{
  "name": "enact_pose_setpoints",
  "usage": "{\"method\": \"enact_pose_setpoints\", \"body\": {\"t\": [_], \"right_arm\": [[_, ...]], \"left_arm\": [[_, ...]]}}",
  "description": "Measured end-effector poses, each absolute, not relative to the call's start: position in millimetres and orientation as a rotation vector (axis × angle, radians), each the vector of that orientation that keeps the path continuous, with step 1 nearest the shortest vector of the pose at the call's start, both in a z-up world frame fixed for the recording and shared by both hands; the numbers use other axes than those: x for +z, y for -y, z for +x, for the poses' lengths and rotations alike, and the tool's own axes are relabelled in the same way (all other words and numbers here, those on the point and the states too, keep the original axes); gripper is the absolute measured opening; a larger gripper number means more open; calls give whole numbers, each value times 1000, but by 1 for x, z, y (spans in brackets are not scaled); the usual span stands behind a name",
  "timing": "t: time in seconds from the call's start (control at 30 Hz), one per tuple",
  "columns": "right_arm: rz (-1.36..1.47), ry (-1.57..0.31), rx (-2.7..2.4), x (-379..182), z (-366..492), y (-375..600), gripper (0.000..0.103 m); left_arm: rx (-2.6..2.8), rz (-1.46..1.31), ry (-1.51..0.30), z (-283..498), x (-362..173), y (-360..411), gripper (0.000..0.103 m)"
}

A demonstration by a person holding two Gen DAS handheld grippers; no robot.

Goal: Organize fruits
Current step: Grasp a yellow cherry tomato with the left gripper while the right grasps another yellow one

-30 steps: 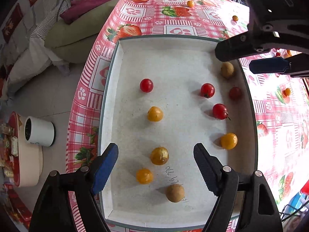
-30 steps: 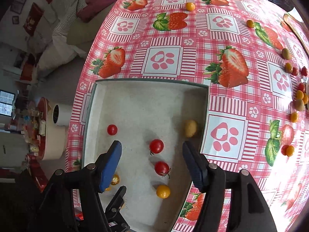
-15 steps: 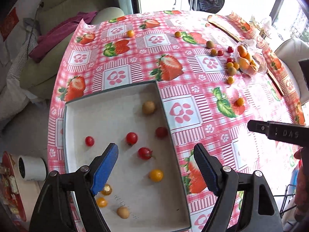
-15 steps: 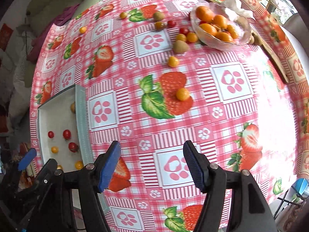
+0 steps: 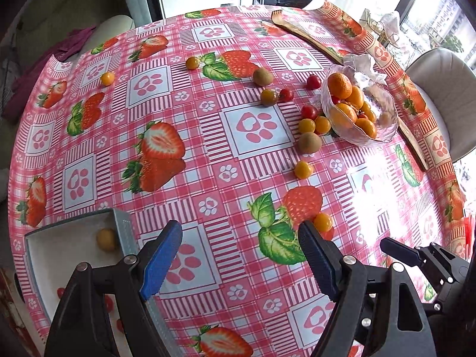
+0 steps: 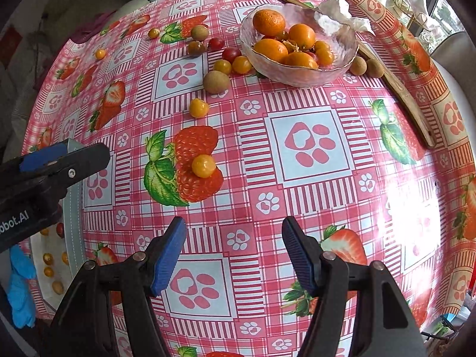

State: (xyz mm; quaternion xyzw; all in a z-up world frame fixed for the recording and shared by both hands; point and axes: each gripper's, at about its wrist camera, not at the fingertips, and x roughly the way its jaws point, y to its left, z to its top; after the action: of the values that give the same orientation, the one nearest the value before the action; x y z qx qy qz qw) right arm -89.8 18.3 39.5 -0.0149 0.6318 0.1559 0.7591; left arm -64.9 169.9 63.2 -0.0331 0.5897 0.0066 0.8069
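My left gripper point(image 5: 241, 255) is open and empty above the tablecloth, just right of the grey tray point(image 5: 123, 232), which holds a yellowish fruit point(image 5: 106, 239). My right gripper point(image 6: 233, 253) is open and empty over the tablecloth. An orange cherry tomato point(image 6: 203, 165) lies ahead of it on a printed strawberry; it also shows in the left wrist view point(image 5: 323, 222). Several loose tomatoes and brown fruits point(image 6: 216, 81) lie beside the glass bowl point(image 6: 342, 68) of oranges. The tray point(image 6: 73, 238) shows at the left with several small fruits.
A wooden stick point(image 6: 407, 101) lies behind the bowl at the right. A crumpled tissue point(image 6: 342, 9) rests on the bowl's rim. A pale chair point(image 5: 440, 89) stands past the table's far right edge. The left gripper's body point(image 6: 44, 178) crosses the right wrist view.
Both grippers have swung away from over the tray to the right, toward the loose fruit and the bowl. Both stayed open and empty.
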Motion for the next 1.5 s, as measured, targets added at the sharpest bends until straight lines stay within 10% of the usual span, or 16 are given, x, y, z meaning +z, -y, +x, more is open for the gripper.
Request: {"method": "enact_pose_setpoints", "body": {"t": [0.53,0.87,1.5], "right_arm": [[-1,-1232,449,20,-81,-27,58],[7,-1183,467,17,-70,-41,21],[153,-1336,394,29,-76,18,21]], "left_arm": [[-64,-25,-1250,1,23,-130,72],[-148,11,-1260,5,20,-112,21],[-100,-84,-1263,-60,45,-141,21]]}}
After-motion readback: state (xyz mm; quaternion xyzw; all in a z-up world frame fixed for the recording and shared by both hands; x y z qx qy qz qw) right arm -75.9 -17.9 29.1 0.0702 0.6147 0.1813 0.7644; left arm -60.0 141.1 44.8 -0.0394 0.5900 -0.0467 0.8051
